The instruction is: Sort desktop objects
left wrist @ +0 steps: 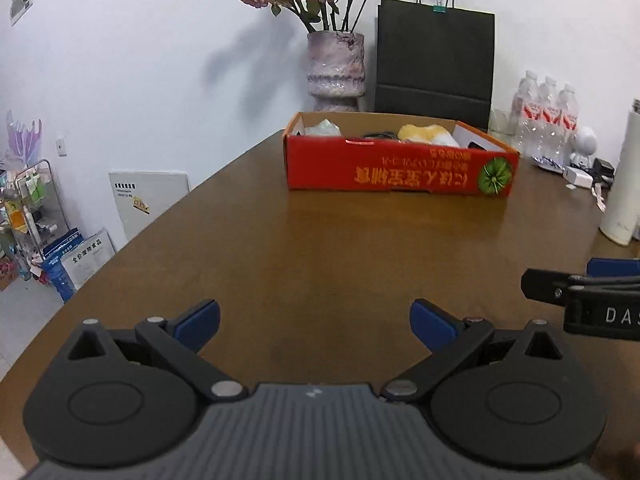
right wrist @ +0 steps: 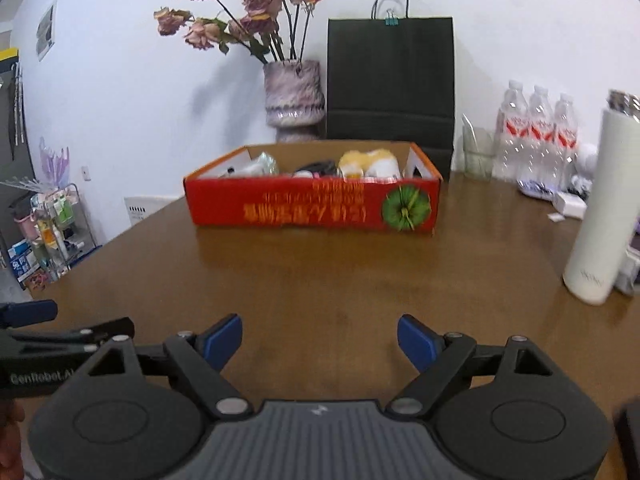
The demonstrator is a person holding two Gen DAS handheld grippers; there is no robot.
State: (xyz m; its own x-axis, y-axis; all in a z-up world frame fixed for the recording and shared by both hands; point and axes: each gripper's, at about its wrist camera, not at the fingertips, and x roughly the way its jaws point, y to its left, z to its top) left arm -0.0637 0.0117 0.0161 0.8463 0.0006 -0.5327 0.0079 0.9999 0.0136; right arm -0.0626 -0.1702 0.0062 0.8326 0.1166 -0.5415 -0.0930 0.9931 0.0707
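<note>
While both our tools hang over bare wood, the left gripper (left wrist: 315, 320) has its blue pads spread wide with nothing between them, and the right gripper (right wrist: 320, 340) is just as empty and gaping. Everything to sort already seems piled in the red cardboard box (right wrist: 316, 210) at the far end of the brown table (right wrist: 320, 280). Left to right we make out a crinkly clear-wrapped thing (right wrist: 264, 164), a black bundle (right wrist: 318, 168) and a yellow-and-white plush toy (right wrist: 370, 164); the plush looks light and squashy, so we'd pinch its fat middle.

A brown wooden table (left wrist: 320, 248) holds a red box (left wrist: 400, 168) near its far end. Behind the box stand a vase (left wrist: 336, 68) with flowers and a black paper bag (left wrist: 434, 60). On the right stand water bottles (left wrist: 546, 116) and a tall white bottle (right wrist: 600, 208).
</note>
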